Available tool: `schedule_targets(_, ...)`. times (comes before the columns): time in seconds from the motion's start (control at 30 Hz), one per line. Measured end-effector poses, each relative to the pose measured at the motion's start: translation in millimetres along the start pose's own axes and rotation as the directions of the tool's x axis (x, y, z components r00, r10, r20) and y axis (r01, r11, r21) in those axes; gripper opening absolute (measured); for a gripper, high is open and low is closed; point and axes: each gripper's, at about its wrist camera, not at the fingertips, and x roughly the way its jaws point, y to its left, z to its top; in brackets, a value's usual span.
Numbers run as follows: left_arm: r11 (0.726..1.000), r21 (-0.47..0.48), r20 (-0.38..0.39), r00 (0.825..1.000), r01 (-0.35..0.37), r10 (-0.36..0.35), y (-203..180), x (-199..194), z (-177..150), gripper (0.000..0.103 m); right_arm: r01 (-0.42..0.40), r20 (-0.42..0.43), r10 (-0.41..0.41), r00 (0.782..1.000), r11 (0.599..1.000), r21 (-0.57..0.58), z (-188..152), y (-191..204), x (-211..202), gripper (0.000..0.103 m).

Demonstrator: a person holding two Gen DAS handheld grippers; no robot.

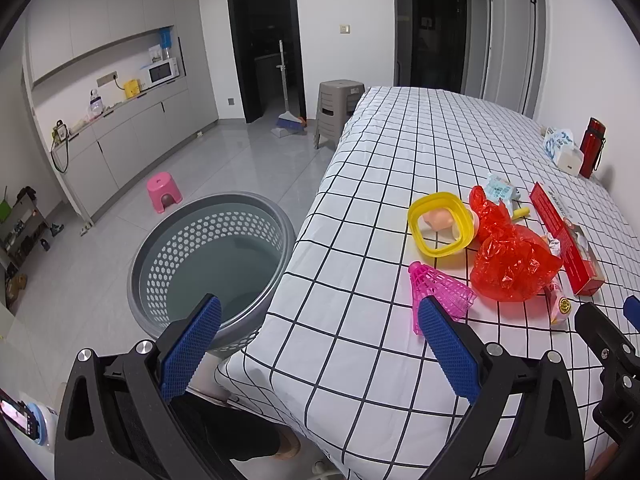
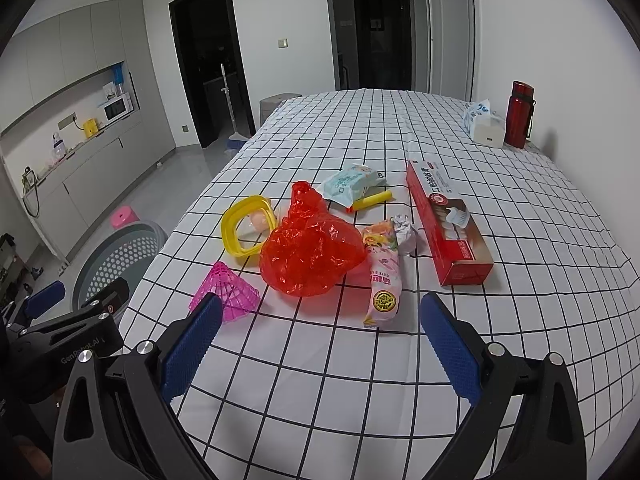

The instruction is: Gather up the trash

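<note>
A heap of litter lies on the checked tablecloth (image 2: 400, 360): a crumpled red plastic bag (image 2: 312, 252), a pink snack wrapper (image 2: 384, 280), a ball of foil (image 2: 405, 234), a pale blue wipes pack (image 2: 352, 188), a yellow tube (image 2: 370, 201), a red toothpaste box (image 2: 448, 224), a pink plastic shuttlecock (image 2: 226, 292) and a yellow square ring (image 2: 248, 226). My right gripper (image 2: 320, 340) is open just short of the heap. My left gripper (image 1: 320, 340) is open over the table's left edge, beside the grey perforated basket (image 1: 212, 264) on the floor.
A red flask (image 2: 519, 114) and a tissue pack (image 2: 484, 120) stand at the table's far right by the wall. On the floor are a pink stool (image 1: 164, 192), a grey stool (image 1: 338, 110) and a broom (image 1: 286, 120). Cabinets line the left wall.
</note>
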Motion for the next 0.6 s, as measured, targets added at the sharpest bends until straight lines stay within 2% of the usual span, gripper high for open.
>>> schedule_targets(0.43, 1.0, -0.007, -0.026, 0.999, -0.018, 0.018, 0.2, 11.9, -6.4, 0.097, -0.025, -0.031, 0.026, 0.999, 0.999, 0.026, -6.3, -20.3, 12.8, 0.094)
schedule_targets(0.6, 1.0, 0.0, -0.043, 0.999, -0.009, 0.009, -6.7, 21.5, -7.1, 0.097, 0.016, -0.036, -0.014, 0.999, 0.999, 0.047, -7.6, -46.6, 20.3, 0.094)
